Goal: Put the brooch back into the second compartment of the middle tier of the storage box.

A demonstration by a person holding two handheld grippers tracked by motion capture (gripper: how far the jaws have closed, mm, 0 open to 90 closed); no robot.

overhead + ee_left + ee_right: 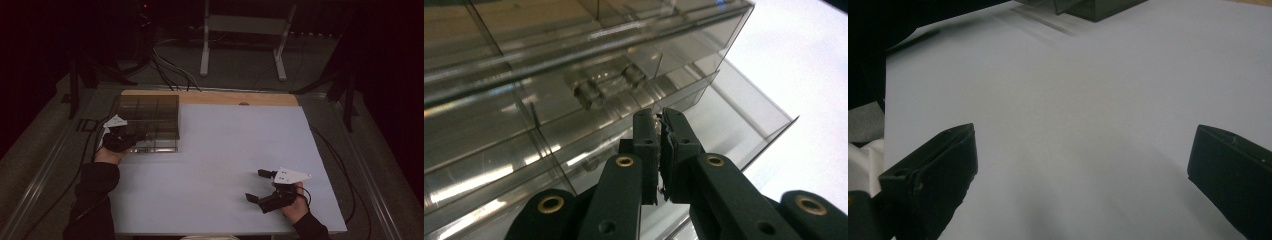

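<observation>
A smoky clear plastic compartment box (pixel 150 112) lies at the far left of the white table top (pixel 225 150). My left gripper (pixel 135 138) is at the box's near edge, its jaws shut together. In the left gripper view the closed gripper (pixel 659 120) points at the box's front wall (pixel 524 100), just below a small clear latch (pixel 609 85); I cannot tell whether a thin edge is pinched between the jaws. My right gripper (pixel 255 185) hovers over the bare sheet at the near right, open, with nothing between its jaws (pixel 1083 145). A corner of the box (pixel 1098 7) shows far ahead.
A strip of wood (pixel 210 97) runs along the table's far edge. Behind it a white metal stand (pixel 242 25) and cables (pixel 170 70) sit on the dark floor. A clear thin panel (pixel 769 125) juts from the box toward the sheet.
</observation>
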